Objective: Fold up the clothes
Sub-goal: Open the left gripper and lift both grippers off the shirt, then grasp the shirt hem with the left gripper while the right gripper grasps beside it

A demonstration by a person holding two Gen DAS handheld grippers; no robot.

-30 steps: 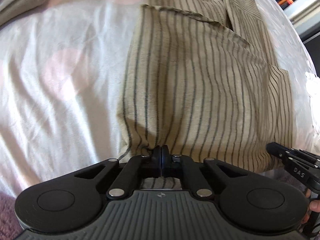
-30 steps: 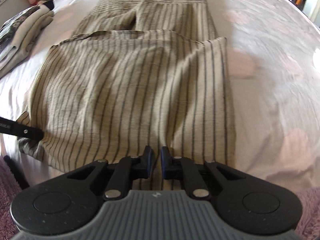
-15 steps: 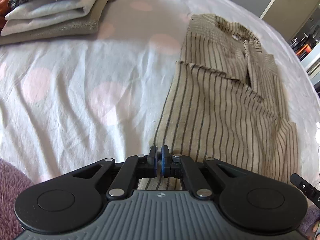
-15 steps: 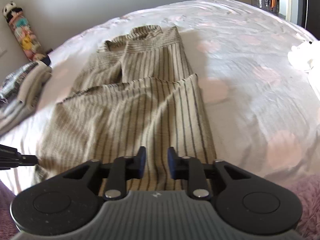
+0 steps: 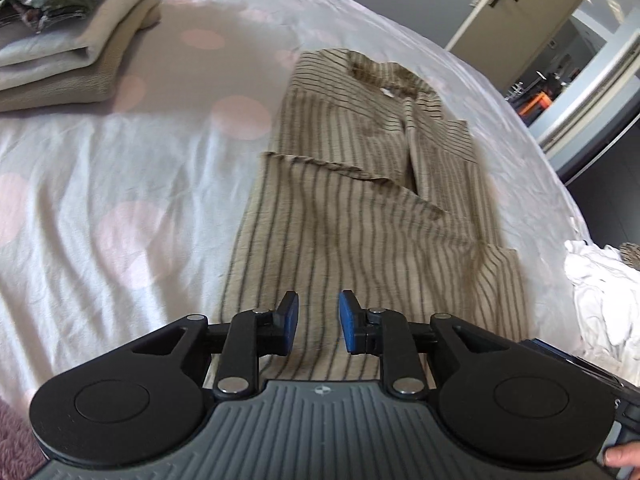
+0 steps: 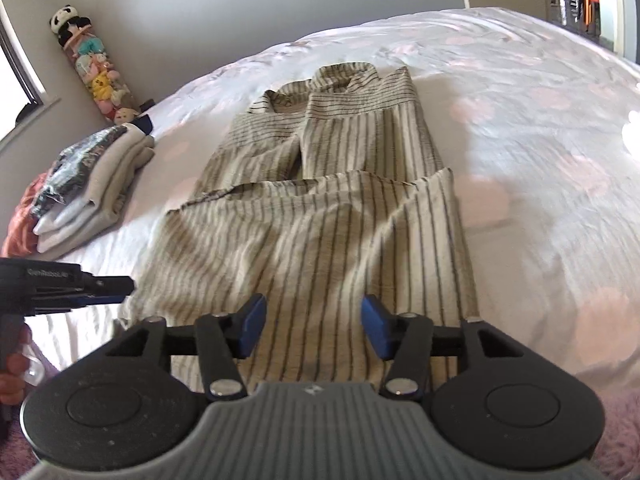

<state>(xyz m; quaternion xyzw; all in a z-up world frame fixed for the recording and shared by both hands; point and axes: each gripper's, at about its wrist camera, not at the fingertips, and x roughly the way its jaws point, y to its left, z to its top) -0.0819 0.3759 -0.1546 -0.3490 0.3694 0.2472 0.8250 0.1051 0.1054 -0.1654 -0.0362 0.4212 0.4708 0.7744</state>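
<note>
Bed sheet [image 5: 120,184] was white with faint pink dots, soft and wrinkled, covering the whole surface. Striped shirt [image 5: 360,216] lay flat in the middle of it: beige woven fabric with thin dark stripes, sides folded in to a long narrow strip, collar at the far end, bottom hem nearest the cameras. Fabric looked light and slightly creased.

Left gripper [image 5: 313,322] hovered low over the near hem, left side, jaws spread with a clear gap, blue pads [image 5: 289,320] touching nothing. Right gripper [image 6: 313,330] sat over the near hem too, jaws spread wider, nothing between them. In the right wrist view, the left gripper [image 6: 120,286] showed at the shirt's left edge, with a hand [image 6: 14,364] on its handle.

Stack of folded clothes [image 6: 92,188] sat on the sheet left of the shirt, well apart. Crumpled white cloth [image 5: 600,288] lay to the right. A column of plush toys [image 6: 94,68] stood against the far wall. Open door [image 5: 516,12] beyond the bed. Nothing blocked the shirt.
</note>
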